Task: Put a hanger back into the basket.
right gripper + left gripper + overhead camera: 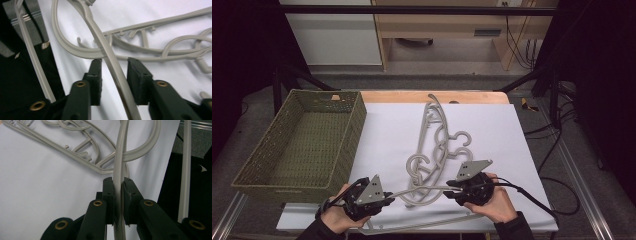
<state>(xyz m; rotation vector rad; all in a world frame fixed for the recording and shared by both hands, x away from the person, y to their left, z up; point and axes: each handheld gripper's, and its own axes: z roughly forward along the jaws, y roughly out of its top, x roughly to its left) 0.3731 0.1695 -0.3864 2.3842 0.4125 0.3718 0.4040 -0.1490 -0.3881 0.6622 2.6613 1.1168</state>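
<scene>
A grey plastic hanger [419, 190] lies across the front of the white sheet [492, 135], between my two grippers. My left gripper [389, 197] is shut on one arm of it; in the left gripper view [118, 182] both pads press on the grey bar [120, 150]. My right gripper [449, 187] stands at the hanger's other side. In the right gripper view [115, 63] its jaws are apart, with the bar [110, 55] running between them and clear of both pads. Behind them, several more grey hangers [437, 145] lie tangled in a pile.
An olive woven basket [357, 120] stands at the left with nothing in it. One more grey hanger [422, 225] lies along the sheet's front edge. Cables [537, 200] trail off to the right of the table.
</scene>
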